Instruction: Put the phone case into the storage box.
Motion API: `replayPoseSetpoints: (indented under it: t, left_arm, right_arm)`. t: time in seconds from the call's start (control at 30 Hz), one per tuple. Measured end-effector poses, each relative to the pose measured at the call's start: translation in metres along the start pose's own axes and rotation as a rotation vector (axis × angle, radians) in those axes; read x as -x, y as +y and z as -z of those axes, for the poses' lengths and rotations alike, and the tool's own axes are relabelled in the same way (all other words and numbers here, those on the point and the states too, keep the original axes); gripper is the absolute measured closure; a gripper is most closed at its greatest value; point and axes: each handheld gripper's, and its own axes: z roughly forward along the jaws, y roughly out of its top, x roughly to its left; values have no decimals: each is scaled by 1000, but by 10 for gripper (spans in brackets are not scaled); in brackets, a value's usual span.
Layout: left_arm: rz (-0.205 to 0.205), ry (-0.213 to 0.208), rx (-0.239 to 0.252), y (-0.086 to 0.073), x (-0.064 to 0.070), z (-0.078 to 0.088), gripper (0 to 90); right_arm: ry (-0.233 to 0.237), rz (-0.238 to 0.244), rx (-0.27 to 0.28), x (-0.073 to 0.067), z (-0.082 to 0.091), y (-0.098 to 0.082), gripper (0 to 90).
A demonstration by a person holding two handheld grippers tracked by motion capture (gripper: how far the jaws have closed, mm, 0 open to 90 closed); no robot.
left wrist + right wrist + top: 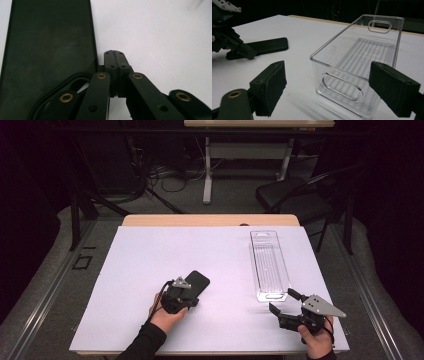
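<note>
A flat black phone-like slab [198, 281] lies on the white board [145, 255], left of centre. My left gripper [191, 293] rests at the slab's near end with its jaws shut on nothing. In the left gripper view the closed jaws [114, 53] touch each other just right of the slab's [50, 50] long edge. A clear plastic bin [269, 265] stands empty at the right. My right gripper [283, 301] sits open just in front of the bin's near end. In the right gripper view the bin [362, 50] stands ahead between the wide jaws [329, 75].
The right gripper view also takes in the slab [269, 46] and the left gripper [237, 47] farther off. Beyond the table's wooden far edge [210, 220] stand a black chair [295, 195], a second table's white legs [207, 175] and floor cables.
</note>
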Motion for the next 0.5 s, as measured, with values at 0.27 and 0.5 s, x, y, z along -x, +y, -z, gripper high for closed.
replayPoseSetpoints:
  t: [0.27, 0.5]
  left_arm:
    - [7, -5, 48, 0, 3, 12, 900]
    - [37, 2, 116, 0, -1, 31, 900]
  right_arm:
    - [-1, -1, 7, 1, 0, 0, 140]
    - [-3, 2, 3, 1, 1, 1, 140]
